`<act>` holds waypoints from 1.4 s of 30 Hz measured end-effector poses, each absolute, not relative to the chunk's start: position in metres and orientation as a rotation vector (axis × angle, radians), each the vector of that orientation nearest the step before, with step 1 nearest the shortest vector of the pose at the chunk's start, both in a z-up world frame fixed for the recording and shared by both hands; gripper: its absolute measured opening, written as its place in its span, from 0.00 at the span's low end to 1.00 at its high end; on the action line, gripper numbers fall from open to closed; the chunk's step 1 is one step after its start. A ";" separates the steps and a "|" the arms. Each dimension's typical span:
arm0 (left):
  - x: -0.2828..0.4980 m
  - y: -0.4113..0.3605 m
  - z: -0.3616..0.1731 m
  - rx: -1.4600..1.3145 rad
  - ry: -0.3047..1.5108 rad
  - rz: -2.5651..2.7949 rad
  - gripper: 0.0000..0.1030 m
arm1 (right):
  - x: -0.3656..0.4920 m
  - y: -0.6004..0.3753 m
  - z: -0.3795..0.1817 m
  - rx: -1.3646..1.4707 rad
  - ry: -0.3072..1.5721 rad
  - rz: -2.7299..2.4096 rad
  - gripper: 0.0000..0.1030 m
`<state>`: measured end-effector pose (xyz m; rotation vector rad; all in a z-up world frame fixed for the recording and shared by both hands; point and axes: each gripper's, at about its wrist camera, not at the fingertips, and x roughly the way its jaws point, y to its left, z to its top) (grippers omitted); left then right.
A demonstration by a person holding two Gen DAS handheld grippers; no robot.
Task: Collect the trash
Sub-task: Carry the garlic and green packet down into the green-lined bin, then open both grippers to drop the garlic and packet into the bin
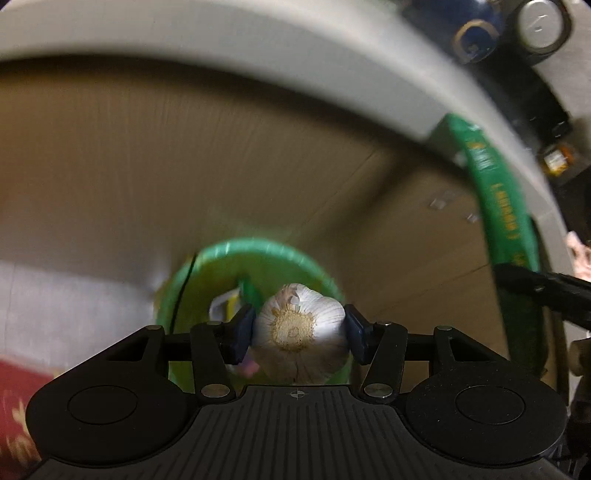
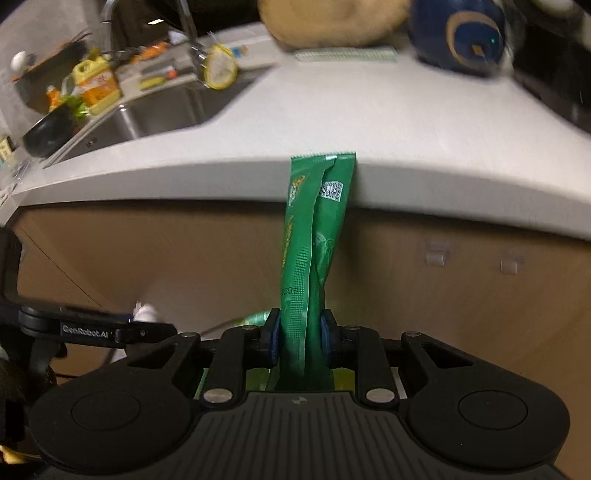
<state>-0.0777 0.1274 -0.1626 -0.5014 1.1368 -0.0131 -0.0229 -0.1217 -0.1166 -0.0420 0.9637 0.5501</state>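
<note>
My left gripper (image 1: pixel 300 328) is shut on a white garlic bulb (image 1: pixel 301 326), root end facing the camera, both blue pads pressed on its sides. It hangs over a bin with a green liner (image 1: pixel 207 258), which holds a pale scrap. My right gripper (image 2: pixel 298 334) is shut on a long green wrapper (image 2: pixel 317 221) that stands upright between its pads, in front of the counter edge (image 2: pixel 184 184). In the left wrist view that same green wrapper (image 1: pixel 506 206) curves down the right side, beside the other gripper's black finger (image 1: pixel 535 284).
A pale countertop (image 2: pixel 406 118) runs above tan cabinet fronts (image 1: pixel 184 166). A steel sink (image 2: pixel 155 118) with bottles and a dark bowl lies at the left. A blue round jar (image 2: pixel 458 33) and a tan lump stand at the back. A red patterned mat (image 1: pixel 14 398) covers the floor.
</note>
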 end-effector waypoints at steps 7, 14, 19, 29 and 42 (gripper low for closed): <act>-0.079 0.110 -0.256 -0.530 1.296 0.045 0.55 | -0.010 -0.126 -0.181 -0.067 1.087 0.577 0.20; -0.041 0.090 -0.373 -0.495 1.260 0.059 0.55 | -0.005 -0.124 -0.258 -0.104 1.153 0.565 0.20; -0.008 0.092 -0.484 -0.547 1.327 0.103 0.56 | -0.008 -0.118 -0.309 -0.168 1.196 0.534 0.20; -0.017 0.143 -0.473 -0.771 1.152 0.059 0.53 | 0.000 -0.081 -0.367 -0.273 1.242 0.636 0.20; -0.114 0.188 -0.375 -0.805 1.025 0.140 0.53 | 0.048 0.045 -0.553 -0.551 1.420 0.705 0.16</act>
